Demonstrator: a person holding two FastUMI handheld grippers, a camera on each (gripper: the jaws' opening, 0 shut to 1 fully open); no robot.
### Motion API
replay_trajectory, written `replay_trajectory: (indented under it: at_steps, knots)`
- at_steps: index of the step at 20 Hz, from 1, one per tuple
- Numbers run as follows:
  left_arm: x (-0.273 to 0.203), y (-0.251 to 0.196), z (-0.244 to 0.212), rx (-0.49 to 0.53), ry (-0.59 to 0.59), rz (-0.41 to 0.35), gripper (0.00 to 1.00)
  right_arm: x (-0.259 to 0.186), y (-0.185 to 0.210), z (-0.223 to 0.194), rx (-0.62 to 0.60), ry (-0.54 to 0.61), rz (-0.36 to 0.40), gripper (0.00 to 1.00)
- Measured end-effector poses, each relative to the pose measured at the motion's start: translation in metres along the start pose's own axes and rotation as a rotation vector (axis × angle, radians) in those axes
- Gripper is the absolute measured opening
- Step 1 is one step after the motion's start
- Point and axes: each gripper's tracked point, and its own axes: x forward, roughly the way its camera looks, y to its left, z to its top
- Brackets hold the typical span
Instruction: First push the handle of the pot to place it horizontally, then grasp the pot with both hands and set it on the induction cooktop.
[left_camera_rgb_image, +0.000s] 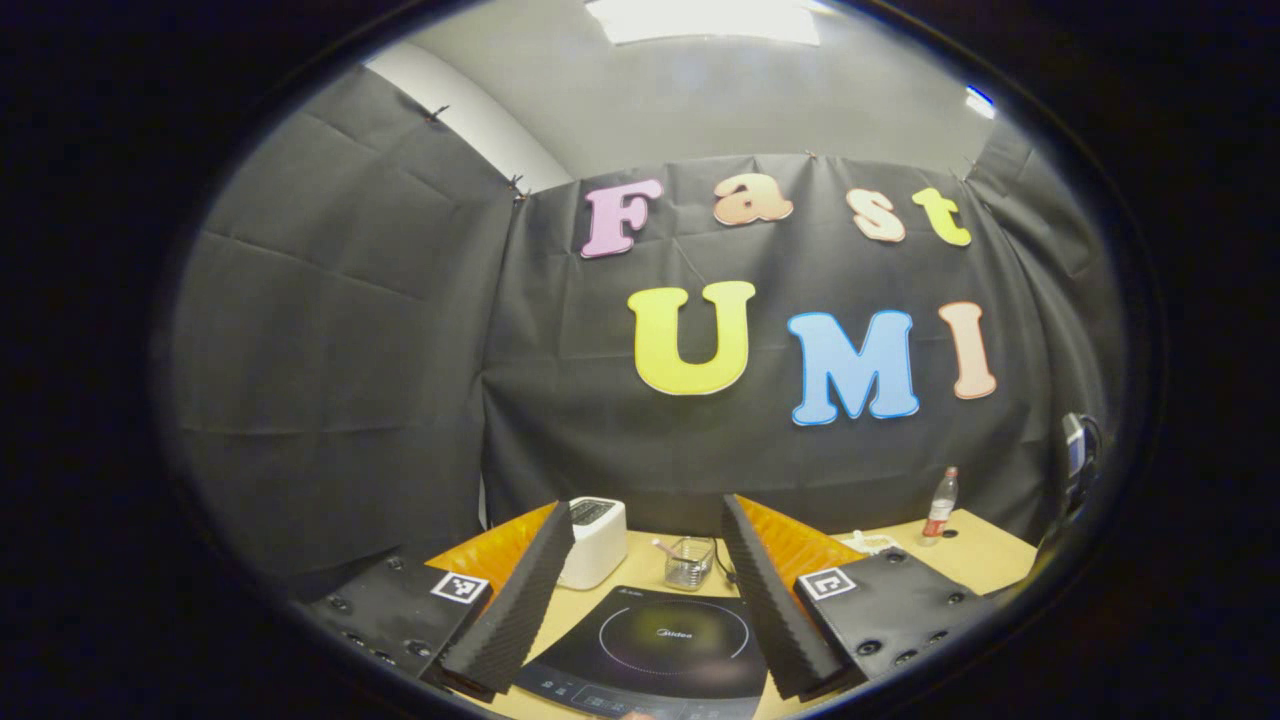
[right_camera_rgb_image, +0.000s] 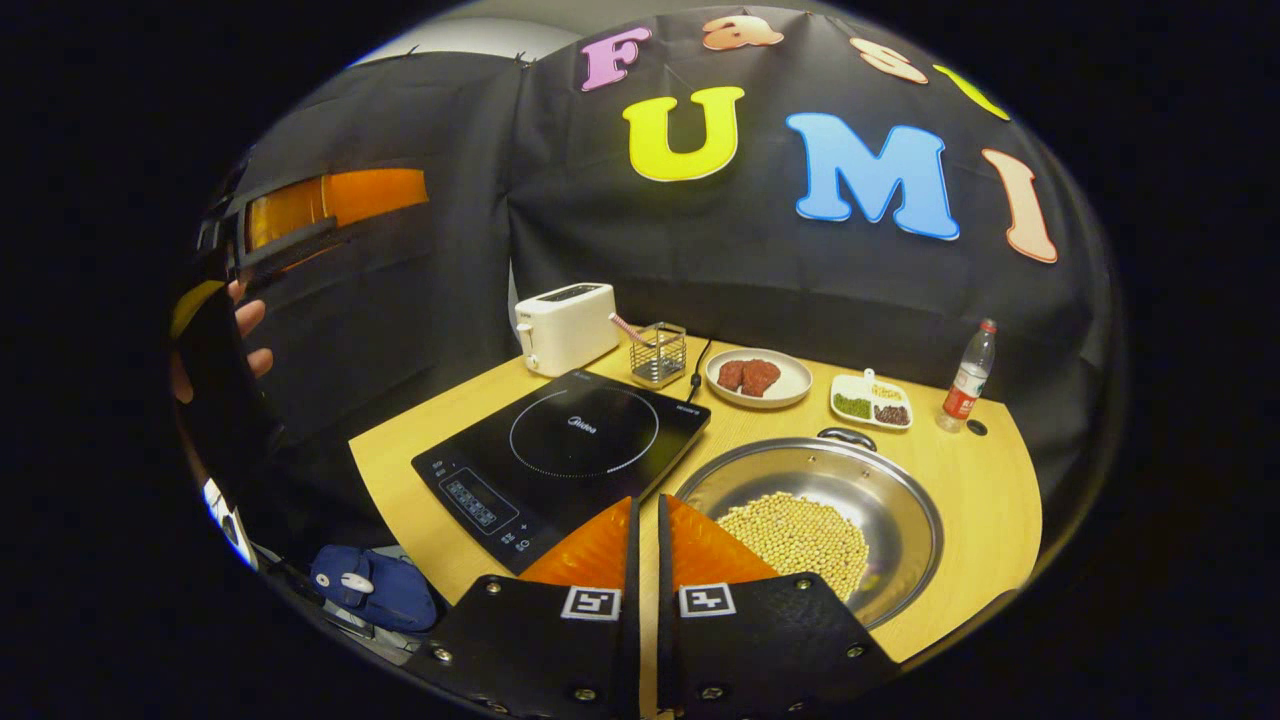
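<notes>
Steel pot (right_camera_rgb_image: 810, 515): on the desk (right_camera_rgb_image: 985, 470), just right of the induction cooktop (right_camera_rgb_image: 565, 450), beans inside.
Right claw (right_camera_rgb_image: 647, 520): pinched narrow, empty, nearer the pot; handle (right_camera_rgb_image: 847, 436) on far rim.
Left claw (left_camera_rgb_image: 645, 600): spread wide, empty, above the cooktop.

Black cloth (left_camera_rgb_image: 350, 330) hangs in creased panels as the booth's wall, clipped along its top edge. Above it, a grey ceiling (left_camera_rgb_image: 700, 100) carries a bright light panel (left_camera_rgb_image: 705, 18), and a white strip of wall (left_camera_rgb_image: 470, 125) shows at the upper left. A light wooden table (right_camera_rgb_image: 990, 480) with a rounded edge stands against the cloth. The room is dim beyond the booth.
</notes>
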Motion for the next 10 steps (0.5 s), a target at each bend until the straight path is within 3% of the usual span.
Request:
replay_trajectory:
  at_steps: [10]
  knots:
    - [-0.006, 0.009, -0.016, -0.008, 0.035, 0.009, 0.94, 0.010, 0.013, -0.066, -0.001, 0.236, 0.049, 0.07]
